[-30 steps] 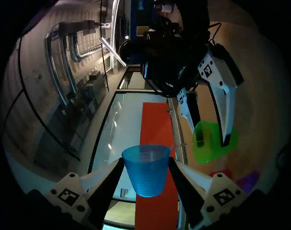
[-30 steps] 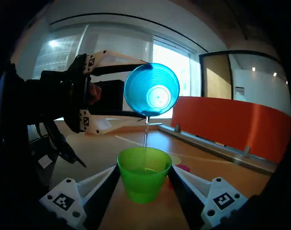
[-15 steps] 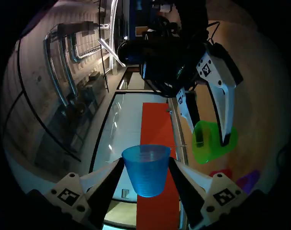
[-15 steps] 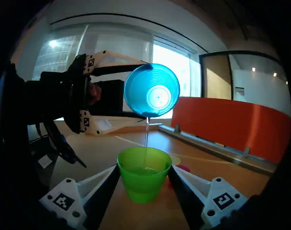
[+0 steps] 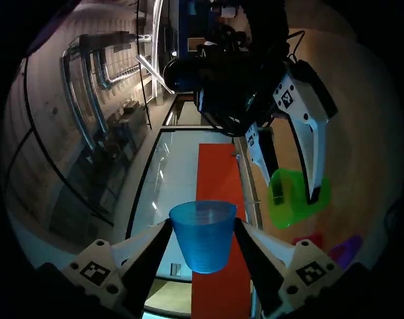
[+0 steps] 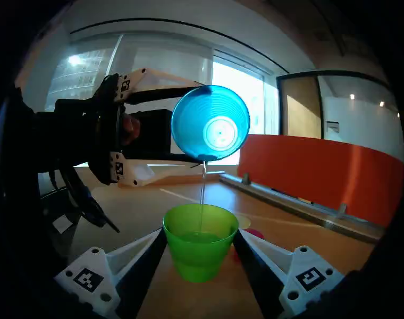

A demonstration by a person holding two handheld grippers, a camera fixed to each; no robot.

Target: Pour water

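Observation:
My left gripper (image 5: 203, 239) is shut on a translucent blue cup (image 5: 203, 235), tipped on its side. In the right gripper view that blue cup (image 6: 210, 124) faces me mouth-on, held by the left gripper (image 6: 165, 125) above a green cup (image 6: 200, 240). A thin stream of water (image 6: 202, 186) falls from the blue cup's lower lip into the green cup, which holds some water. My right gripper (image 6: 200, 247) is shut on the green cup, upright just over the wooden table (image 6: 143, 207). In the left gripper view the green cup (image 5: 295, 195) sits between the right gripper's white fingers (image 5: 314, 154).
An orange wall panel (image 6: 329, 170) runs along the table's right edge behind a metal rail (image 6: 303, 207). Small pink and yellow things (image 6: 251, 229) lie on the table behind the green cup. A purple object (image 5: 346, 249) and a red one (image 5: 308, 240) lie near the green cup.
The water level in the green cup has risen a little as the stream keeps falling. Both grippers hold nearly still.

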